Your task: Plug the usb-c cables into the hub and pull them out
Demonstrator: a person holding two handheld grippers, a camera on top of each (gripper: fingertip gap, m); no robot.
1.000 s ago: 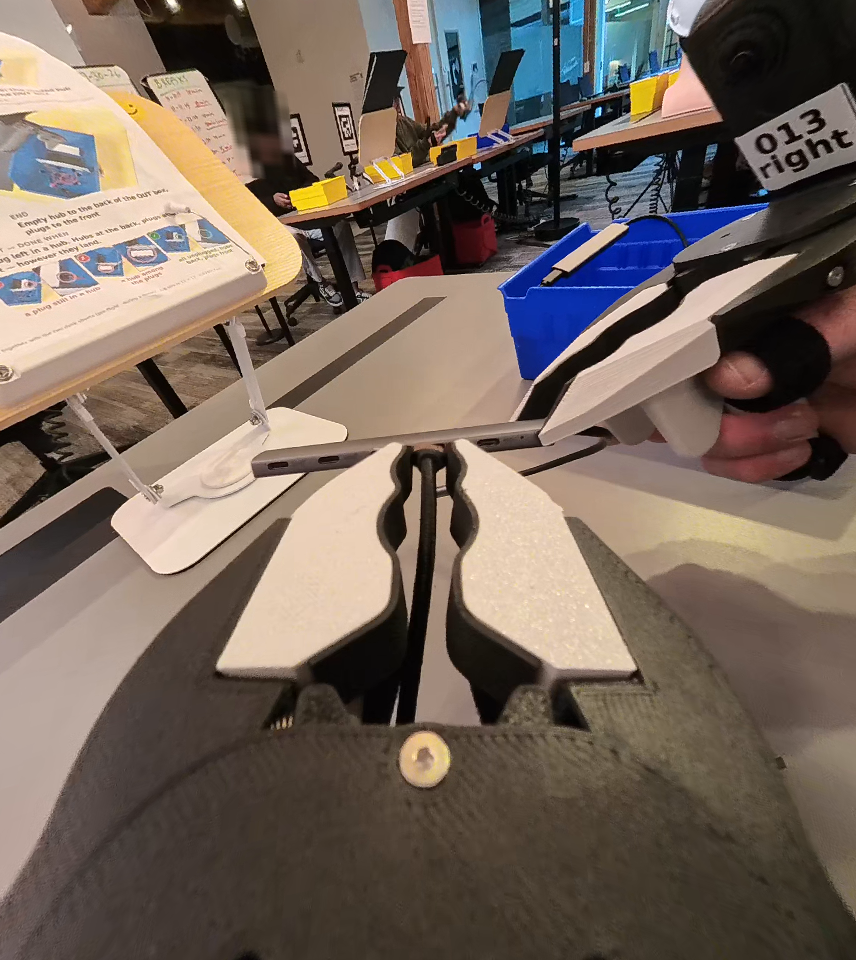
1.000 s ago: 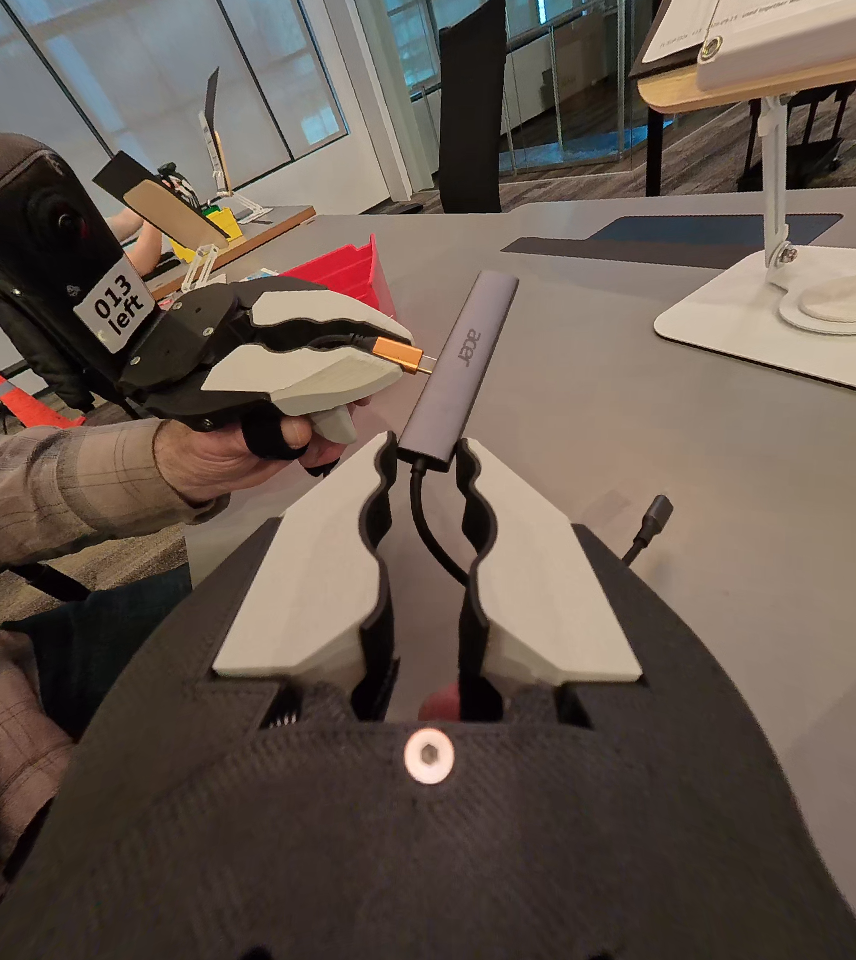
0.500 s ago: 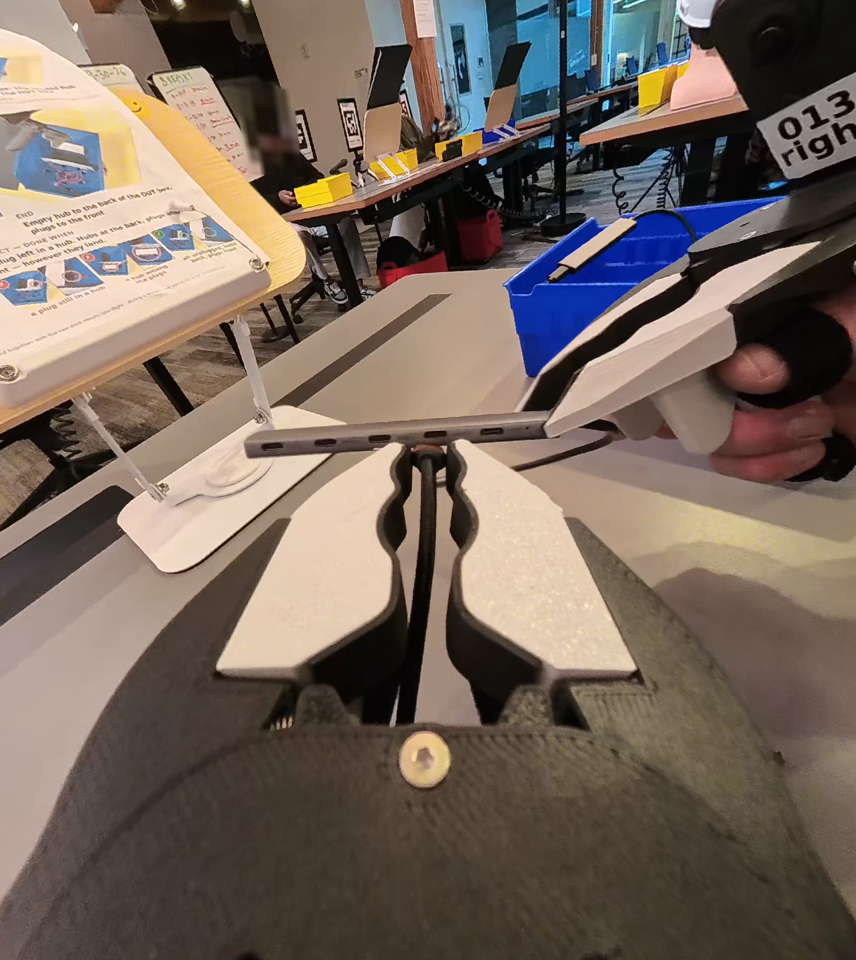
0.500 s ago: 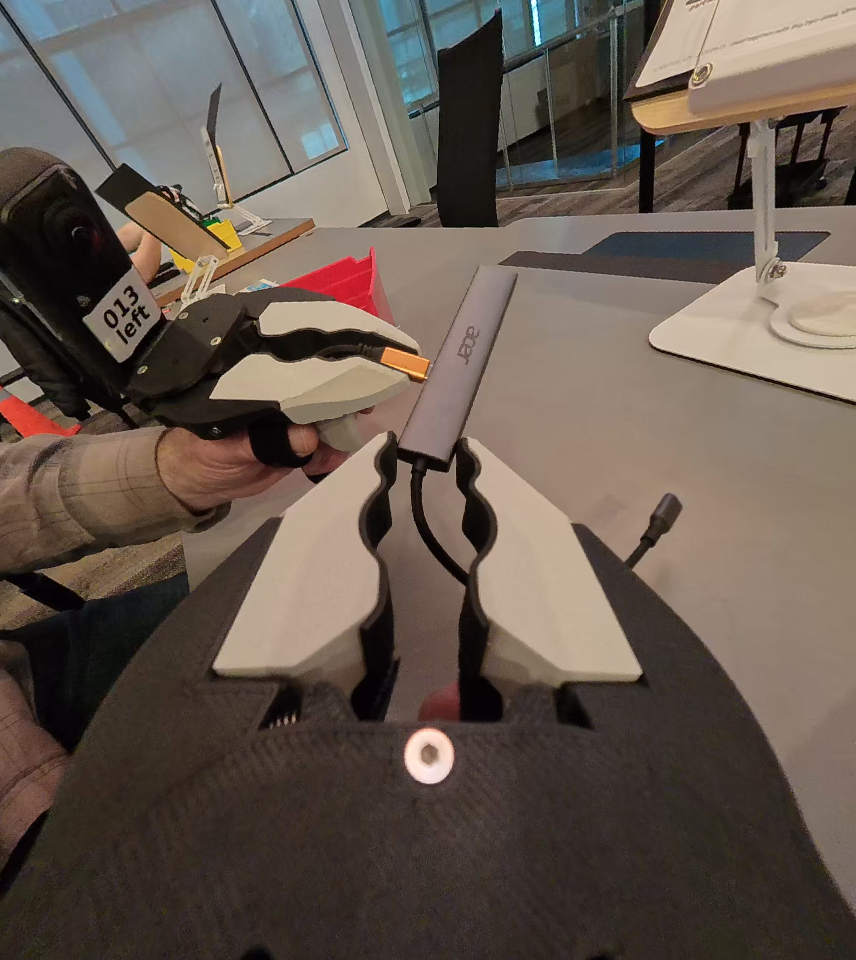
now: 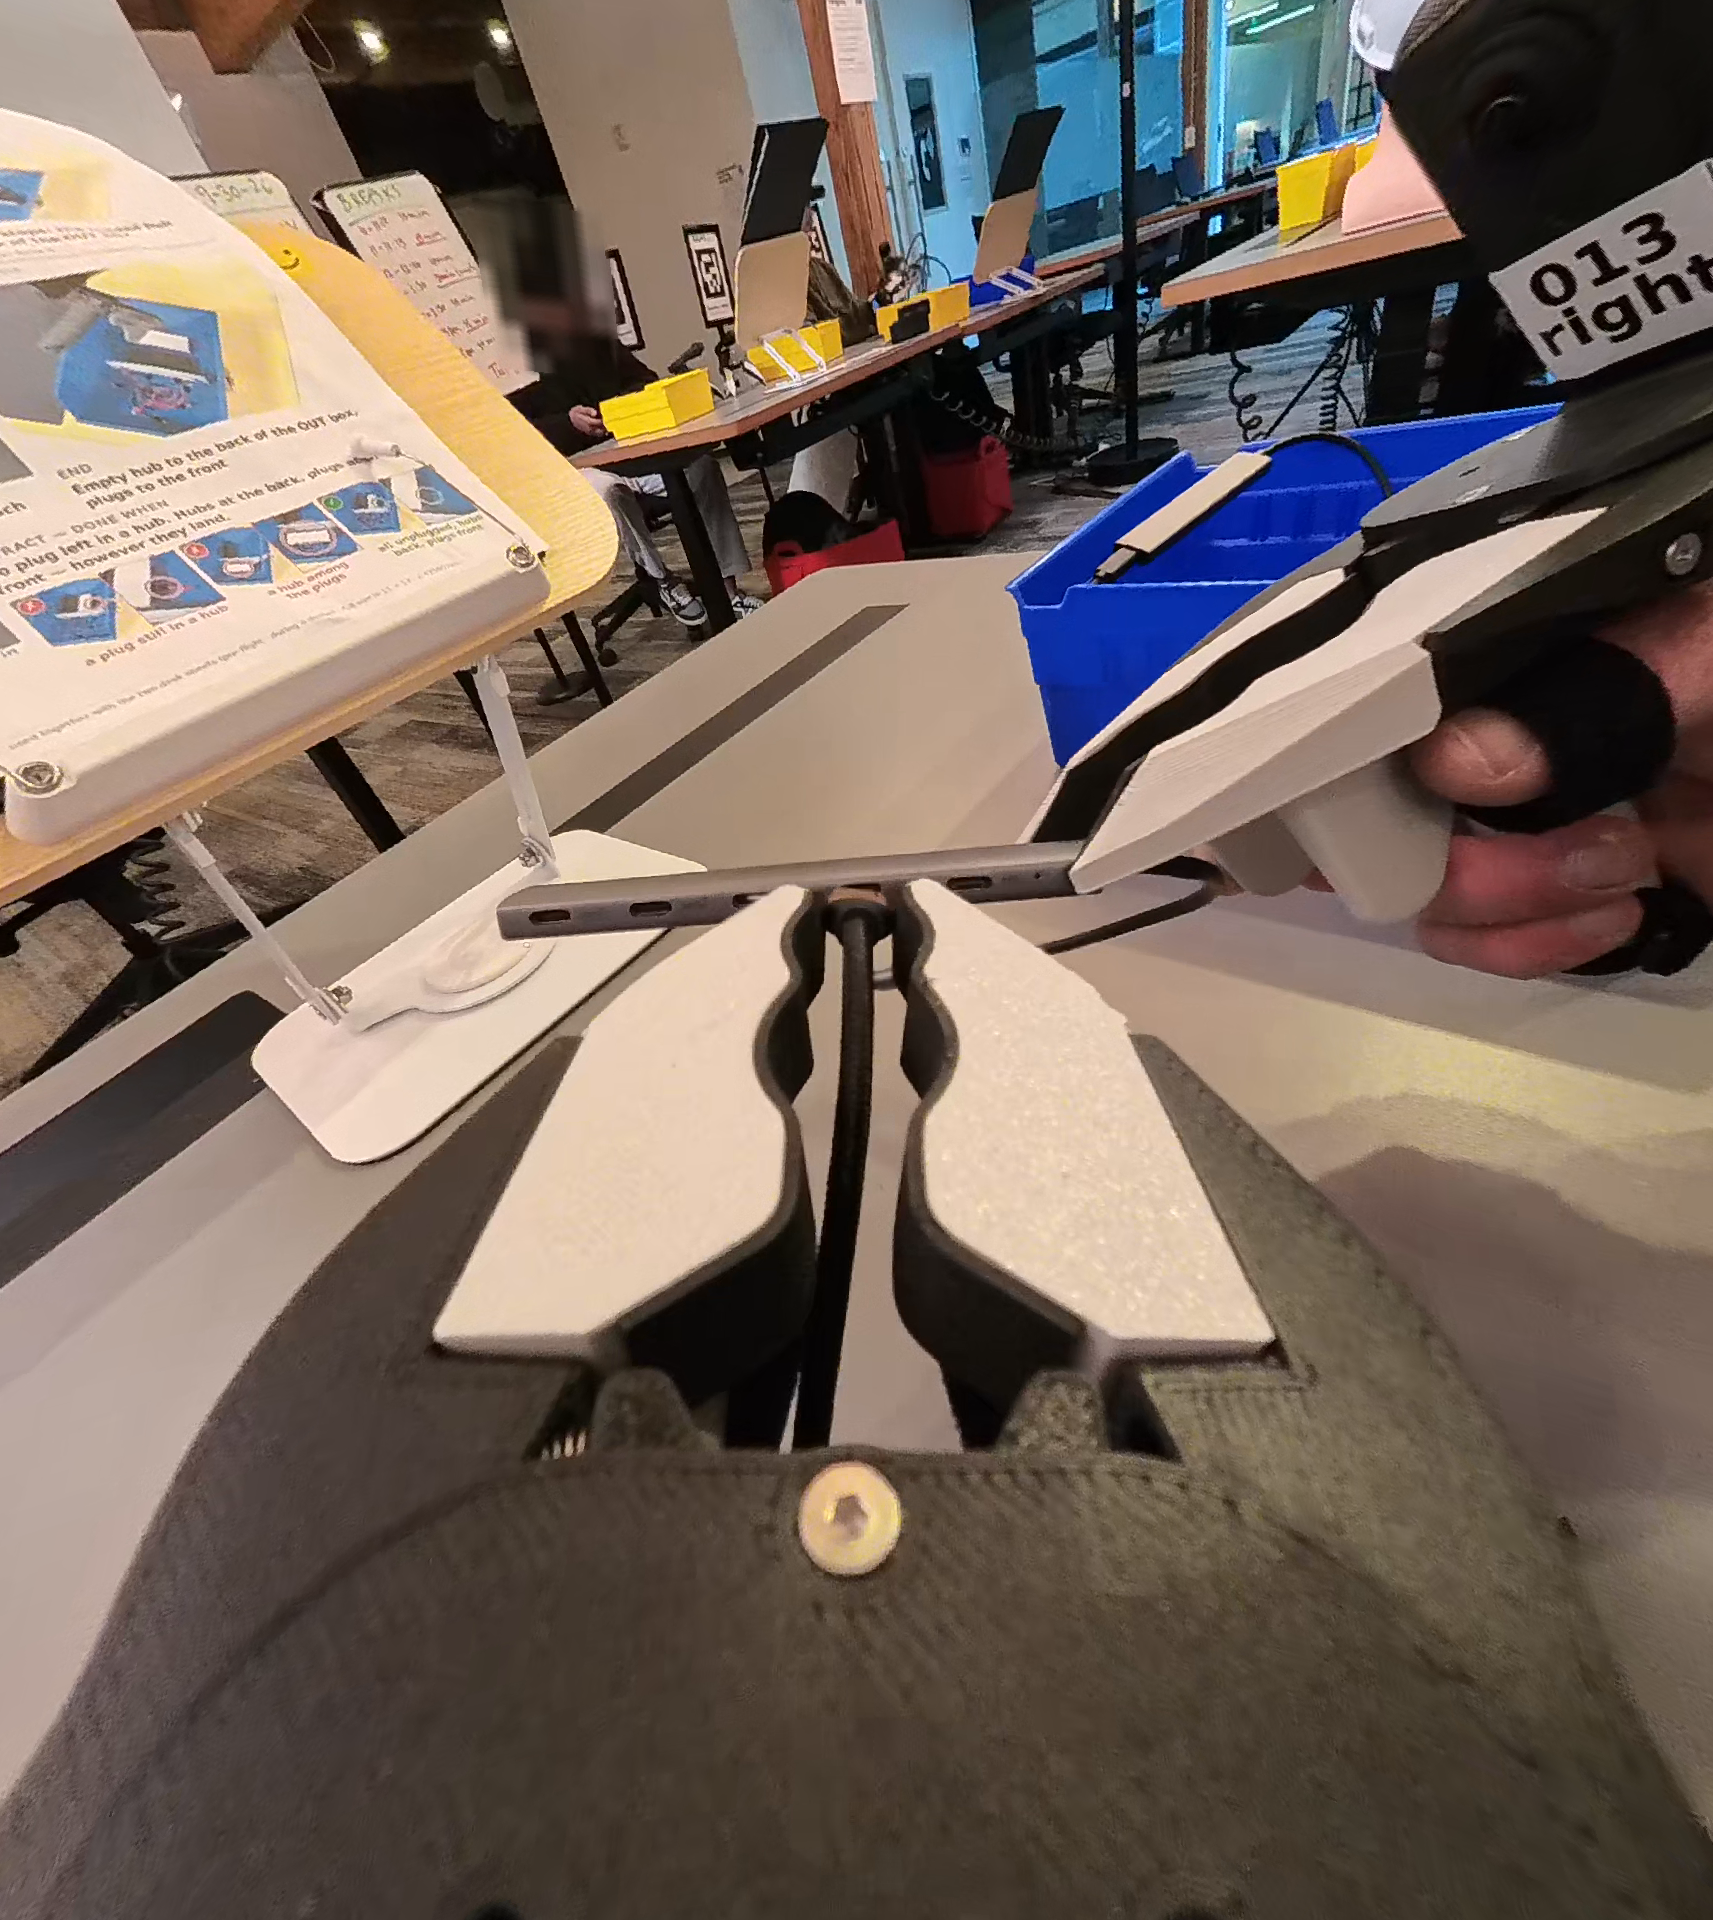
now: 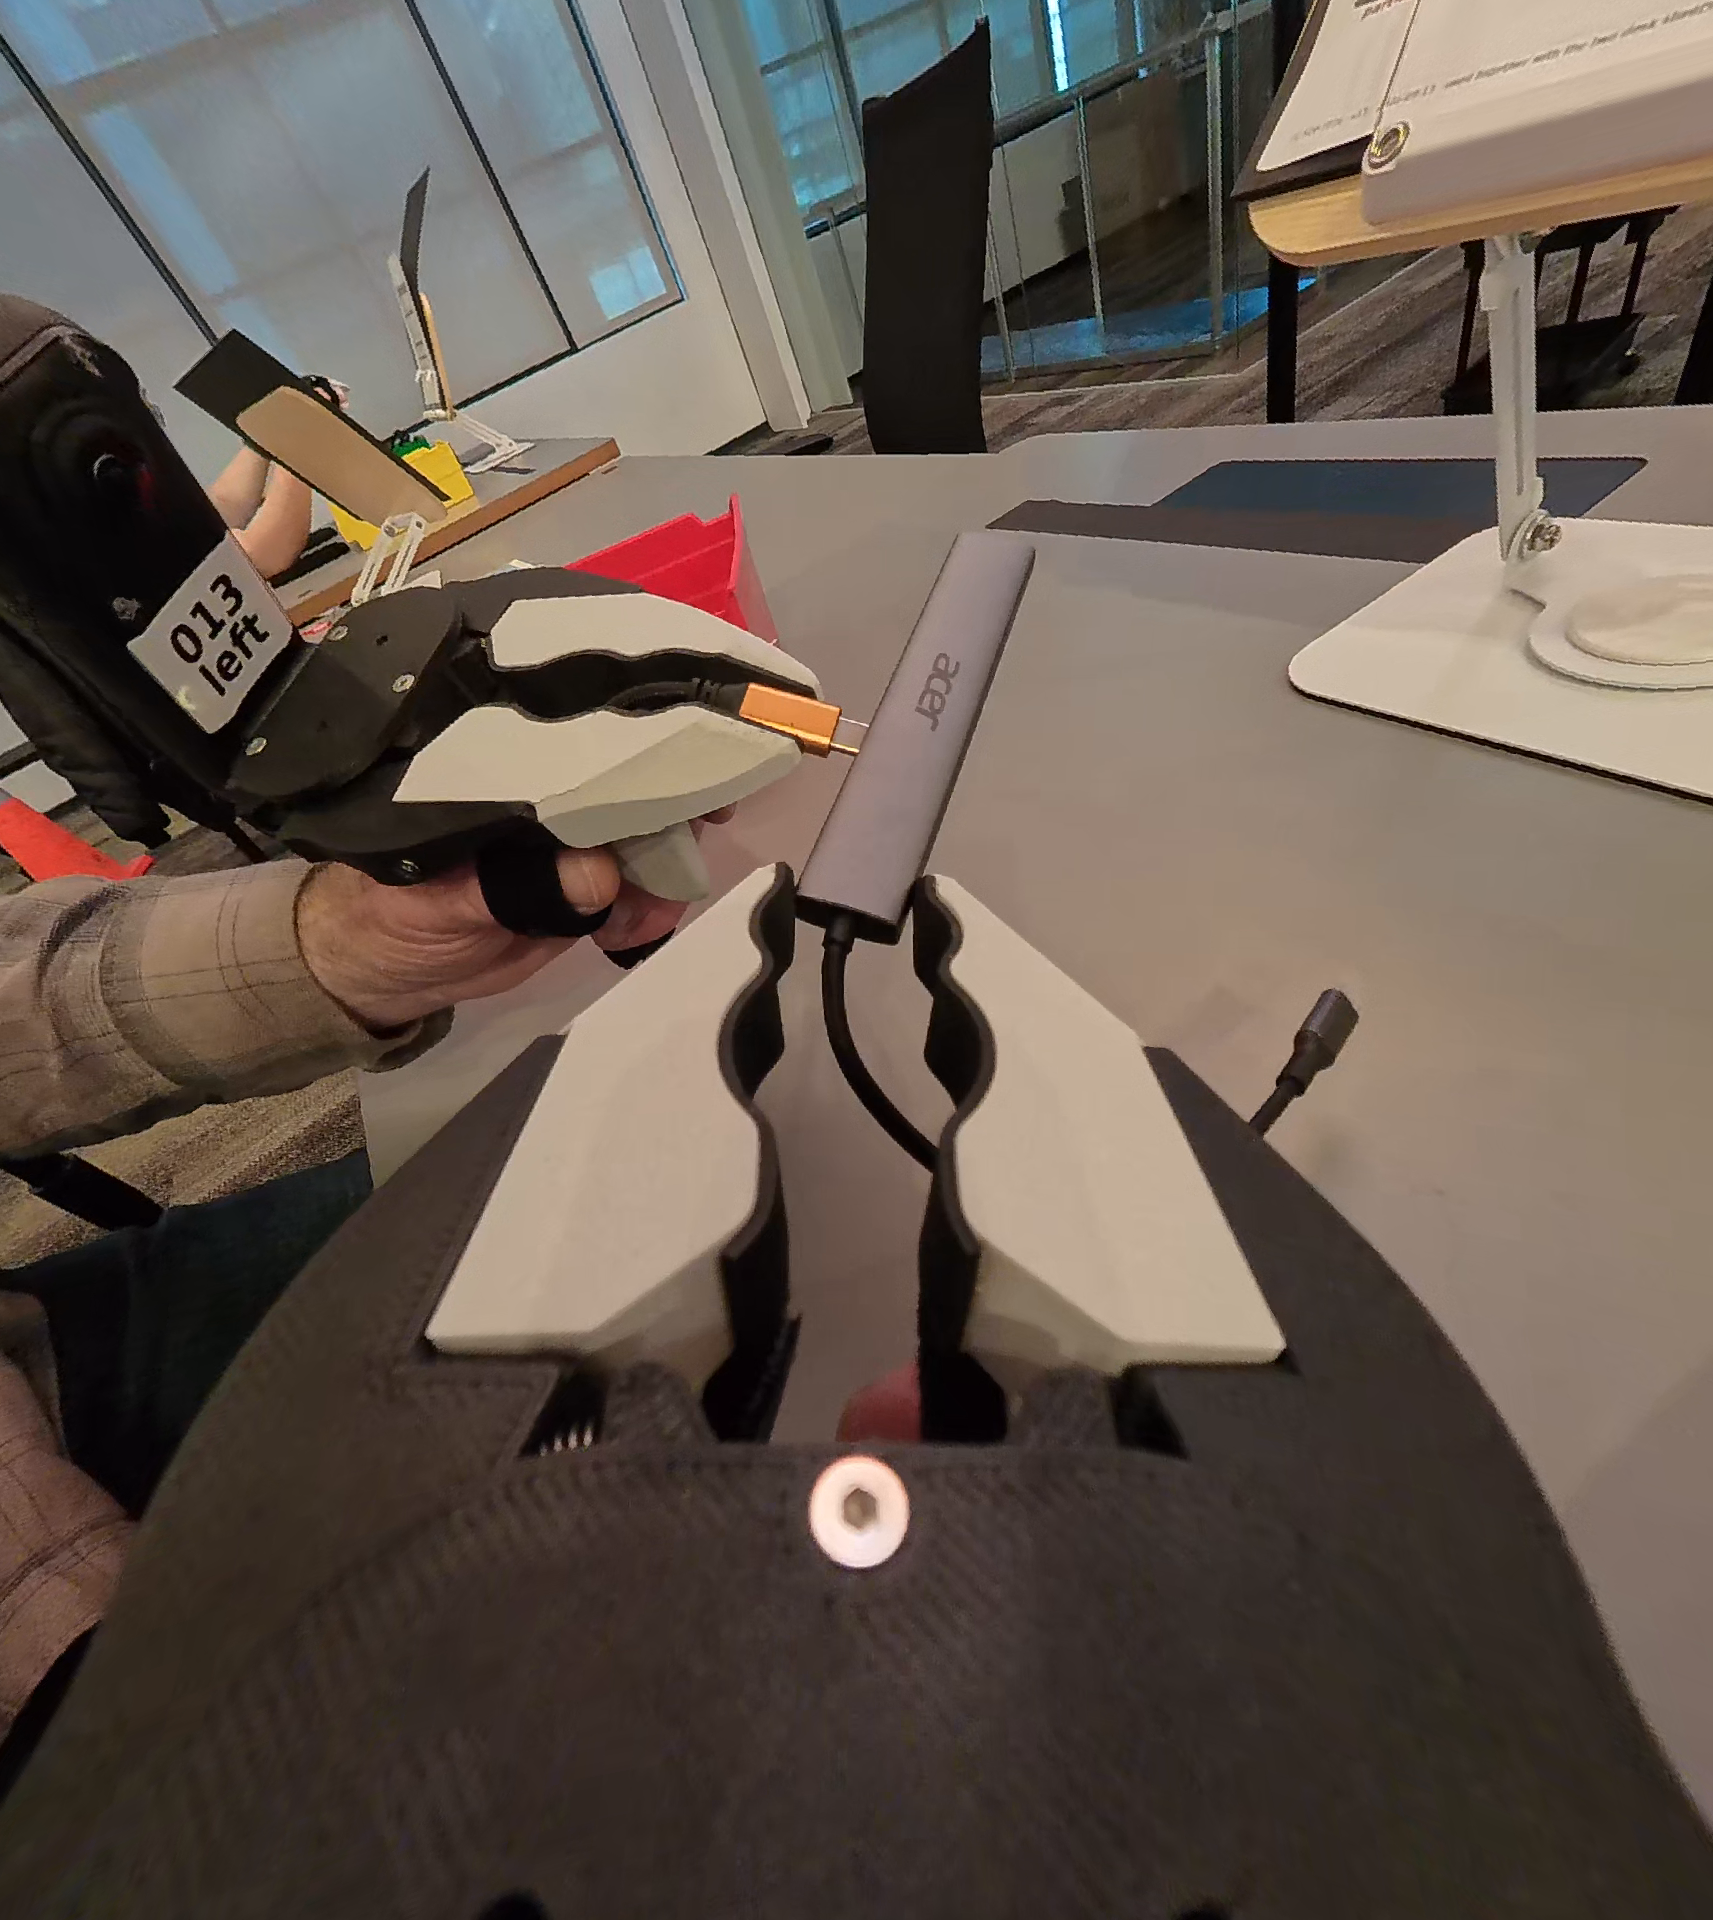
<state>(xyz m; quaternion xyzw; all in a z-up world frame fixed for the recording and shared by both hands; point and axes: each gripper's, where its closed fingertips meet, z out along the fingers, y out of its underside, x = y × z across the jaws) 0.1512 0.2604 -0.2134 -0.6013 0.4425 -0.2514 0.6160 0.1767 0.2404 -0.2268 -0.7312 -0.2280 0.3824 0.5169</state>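
My left gripper (image 5: 852, 906) is shut on an orange USB-C plug (image 5: 857, 894) whose black cable (image 5: 844, 1143) runs back between the fingers. My right gripper (image 6: 847, 906) is shut on the cable end of a slim grey hub (image 6: 935, 707) and holds it above the table. In the left wrist view the hub (image 5: 665, 909) lies crosswise, port side facing me, with the right gripper (image 5: 1091, 857) on its right end. In the right wrist view the left gripper (image 6: 805, 717) holds the plug (image 6: 790, 717) with its metal tip at the hub's left edge. Whether it is in a port I cannot tell.
The hub's own short cable (image 6: 862, 1049) ends in a dark plug (image 6: 1325, 1023) over the grey table. An instruction board (image 5: 208, 468) stands on a white base (image 5: 436, 1039) at the left. A blue bin (image 5: 1122, 634) holding another hub stands behind; a red bin (image 6: 696, 561) stands beyond the left gripper. Tip to tip, the grippers are about 4 cm apart.
Both grippers and the hub have risen slightly. The plug's tip stays at the hub's port side, and its orange shell now shows at my left fingertips.
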